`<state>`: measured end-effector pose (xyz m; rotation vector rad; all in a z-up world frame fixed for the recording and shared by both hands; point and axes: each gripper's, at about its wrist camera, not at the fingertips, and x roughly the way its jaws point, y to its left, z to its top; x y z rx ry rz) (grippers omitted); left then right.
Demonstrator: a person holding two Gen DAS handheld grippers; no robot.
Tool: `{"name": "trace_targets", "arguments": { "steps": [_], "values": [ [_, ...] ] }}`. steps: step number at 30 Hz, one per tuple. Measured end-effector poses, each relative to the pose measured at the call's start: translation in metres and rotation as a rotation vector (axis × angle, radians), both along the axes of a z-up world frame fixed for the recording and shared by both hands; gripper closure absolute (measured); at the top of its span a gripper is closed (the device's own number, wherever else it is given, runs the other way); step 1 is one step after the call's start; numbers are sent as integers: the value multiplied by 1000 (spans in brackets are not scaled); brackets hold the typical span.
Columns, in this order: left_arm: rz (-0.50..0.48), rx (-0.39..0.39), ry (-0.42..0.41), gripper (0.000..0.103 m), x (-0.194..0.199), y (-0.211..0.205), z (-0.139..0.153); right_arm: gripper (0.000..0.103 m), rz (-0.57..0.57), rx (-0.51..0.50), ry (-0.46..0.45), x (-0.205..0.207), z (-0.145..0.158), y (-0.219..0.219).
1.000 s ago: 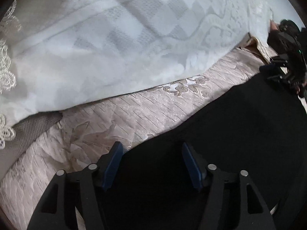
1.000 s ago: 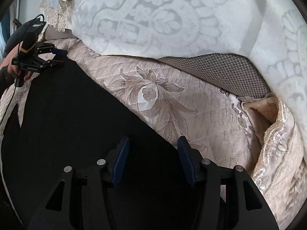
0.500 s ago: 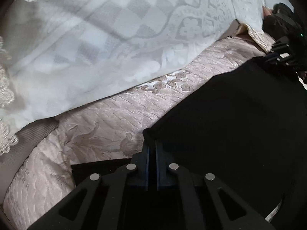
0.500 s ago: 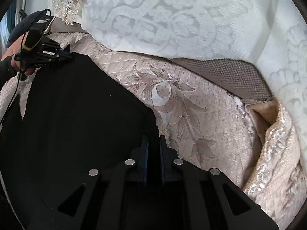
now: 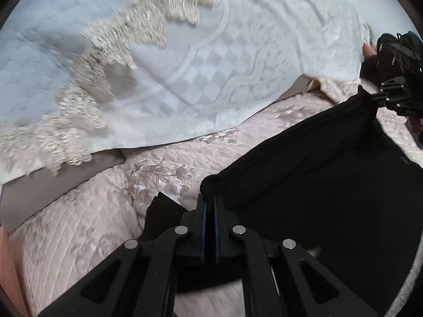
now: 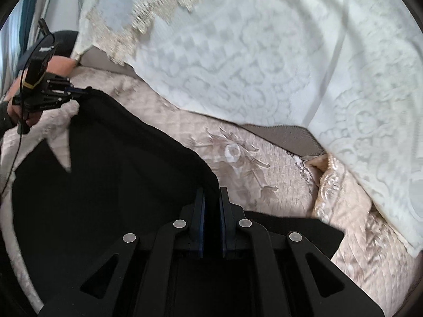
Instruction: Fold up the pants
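Observation:
Black pants (image 5: pixel 330 185) hang stretched between my two grippers above a pink quilted bedspread (image 5: pixel 92 224). My left gripper (image 5: pixel 208 198) is shut on one corner of the pants' edge. My right gripper (image 6: pixel 211 192) is shut on the other corner of the pants (image 6: pixel 119 171). The taut edge runs between them. In the left wrist view the right gripper (image 5: pixel 380 96) shows at the far right, pinching the cloth. In the right wrist view the left gripper (image 6: pixel 79 92) shows at the far left, held by a hand. A notch between the pant legs shows at lower left.
A white patterned cover with lace trim (image 5: pixel 211 66) drapes over the back of the bed, also in the right wrist view (image 6: pixel 264 66). A beige embroidered pillow (image 6: pixel 338 190) lies at the right. A grey mattress edge (image 5: pixel 53 185) shows under the cover.
Both grippers went from open to shut on the pants' edge, then lifted it off the bedspread. The view has tilted up, showing more of the white cover.

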<state>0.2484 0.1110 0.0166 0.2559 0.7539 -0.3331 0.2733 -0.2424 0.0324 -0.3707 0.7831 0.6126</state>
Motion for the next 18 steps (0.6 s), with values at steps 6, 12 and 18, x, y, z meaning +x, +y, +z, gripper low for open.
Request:
{"name": "trace_targets", "arguments": {
  "steps": [6, 12, 18],
  "values": [
    [8, -54, -43, 97, -82, -4, 17, 95, -4, 34, -40, -78, 14, -9],
    [18, -101, -11, 97, -158, -9, 1, 95, -42, 53, 16, -155, -10, -21],
    [56, -109, 156, 96, -194, -13, -49, 92, -131, 12, 191, -199, -67, -28]
  ]
}}
